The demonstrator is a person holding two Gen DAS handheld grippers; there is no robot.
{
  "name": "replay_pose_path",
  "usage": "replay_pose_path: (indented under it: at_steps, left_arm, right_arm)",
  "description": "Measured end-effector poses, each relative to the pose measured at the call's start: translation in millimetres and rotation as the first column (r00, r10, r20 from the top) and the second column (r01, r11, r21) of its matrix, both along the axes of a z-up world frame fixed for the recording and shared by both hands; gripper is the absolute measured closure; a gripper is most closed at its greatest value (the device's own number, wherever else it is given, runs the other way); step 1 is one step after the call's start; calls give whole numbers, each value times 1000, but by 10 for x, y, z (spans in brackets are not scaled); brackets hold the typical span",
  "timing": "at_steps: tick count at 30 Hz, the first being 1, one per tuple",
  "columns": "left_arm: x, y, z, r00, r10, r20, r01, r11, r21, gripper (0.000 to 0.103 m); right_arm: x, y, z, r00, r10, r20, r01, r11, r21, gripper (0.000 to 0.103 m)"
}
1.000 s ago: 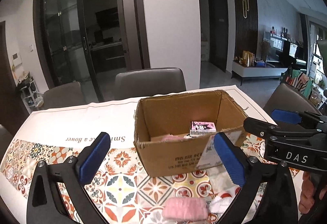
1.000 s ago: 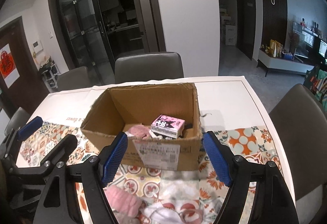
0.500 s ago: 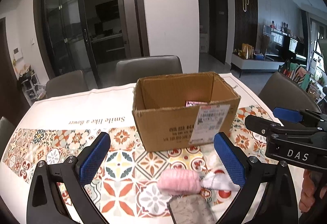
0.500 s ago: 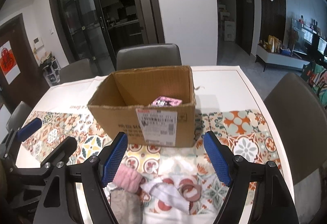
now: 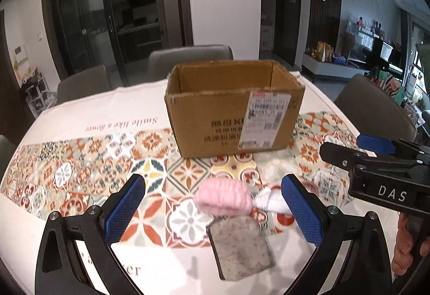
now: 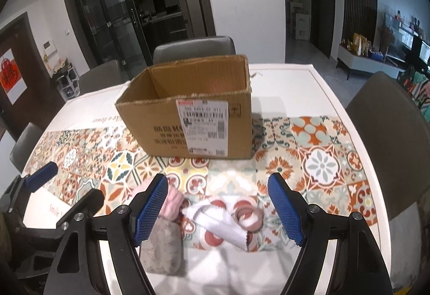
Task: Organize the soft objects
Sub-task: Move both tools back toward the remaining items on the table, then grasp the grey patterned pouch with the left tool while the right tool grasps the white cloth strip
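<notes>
An open cardboard box (image 5: 233, 109) stands on the patterned tablecloth, also in the right wrist view (image 6: 188, 117); its inside is hidden. In front of it lie a pink fluffy roll (image 5: 223, 199) (image 6: 172, 203), a grey cloth pouch (image 5: 242, 246) (image 6: 162, 249), a white sock (image 5: 271, 201) (image 6: 217, 222) and a pink ring-shaped band (image 6: 250, 217). My left gripper (image 5: 212, 214) is open and empty, above the pink roll and pouch. My right gripper (image 6: 220, 211) is open and empty, above the sock and band; it also shows at the right of the left wrist view (image 5: 376, 160).
The table (image 6: 322, 85) has a white edge at the right and near side. Grey chairs stand behind the box (image 5: 190, 58), at the back left (image 5: 83, 85) and at the right (image 6: 389, 112). Glass doors and a white pillar stand beyond.
Both grippers have drawn back from the box and lowered toward the near table edge. The box contents have dropped out of sight and the pouch, roll, sock and band have come into view.
</notes>
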State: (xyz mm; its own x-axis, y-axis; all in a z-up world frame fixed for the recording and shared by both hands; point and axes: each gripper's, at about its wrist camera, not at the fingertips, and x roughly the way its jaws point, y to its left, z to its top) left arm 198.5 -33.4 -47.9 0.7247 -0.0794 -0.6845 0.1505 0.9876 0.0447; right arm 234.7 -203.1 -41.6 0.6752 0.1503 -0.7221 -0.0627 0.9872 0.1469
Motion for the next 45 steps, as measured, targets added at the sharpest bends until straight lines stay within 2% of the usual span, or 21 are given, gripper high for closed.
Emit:
replay_pose_path:
  at_steps: [16, 28, 38, 45]
  left_arm:
    - [-199, -84, -452, 990, -2, -138, 3, 1000, 8, 0]
    - [-174, -190, -846, 964, 8, -267, -11, 1000, -7, 1]
    - [-95, -242, -1146, 936, 27, -350, -33, 999, -9, 4]
    - [-15, -243, -1297, 920, 42, -390, -55, 998, -22, 8]
  right_arm:
    - [-122, -19, -452, 990, 48, -134, -49, 999, -7, 25]
    - [-35, -98, -912, 960, 80, -268, -80, 997, 10, 26]
    - [66, -105, -1220, 935, 115, -337, -116, 993, 17, 26]
    - [160, -87, -1352, 921, 131, -367, -129, 991, 30, 38]
